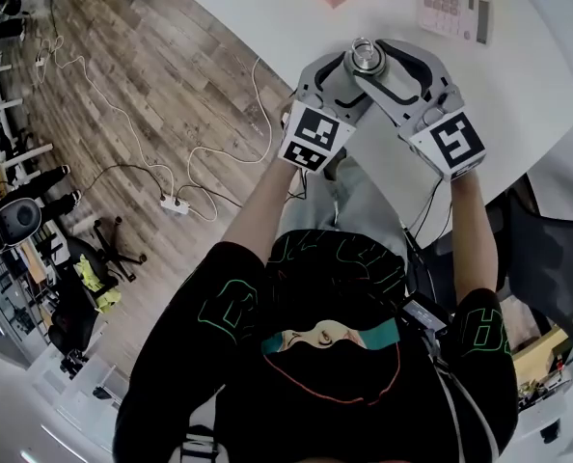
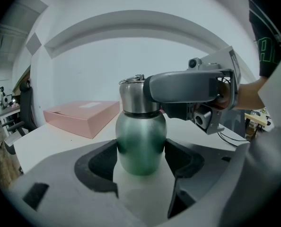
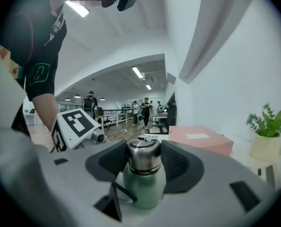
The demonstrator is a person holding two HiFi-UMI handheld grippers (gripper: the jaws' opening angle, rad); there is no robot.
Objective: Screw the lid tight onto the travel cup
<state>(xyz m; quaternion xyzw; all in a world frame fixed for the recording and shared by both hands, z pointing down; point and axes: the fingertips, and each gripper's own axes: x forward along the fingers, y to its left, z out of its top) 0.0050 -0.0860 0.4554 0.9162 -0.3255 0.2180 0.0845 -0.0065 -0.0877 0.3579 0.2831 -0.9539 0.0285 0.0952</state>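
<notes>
- Head view, looking steeply down: two grey grippers meeting over a small green metal travel cup (image 1: 364, 58), upright on a white table (image 1: 518, 95) near its front edge
- Left gripper view: shows the left gripper (image 2: 140, 157) clamped on the cup's rounded green body, one dark pad pressed to each side, bracing it on the table
- Right gripper view: shows the right gripper (image 3: 144, 167) closed round the brushed-steel screw lid (image 3: 143, 156), pads touching both its sides just above the green body
- Lid seated level on the cup's neck; impossible to tell how far down the thread
- Flat pink cardboard box (image 2: 81, 117) lying behind the cup, well apart
- Judged step: tightening in hand, body held fast, lid gripped for a turn
- Next move likely calls for rolling the right wrist in the tightening direction while keeping the left clamp firm and the lid level, then letting go and regripping if the wrist runs out of travel
</notes>
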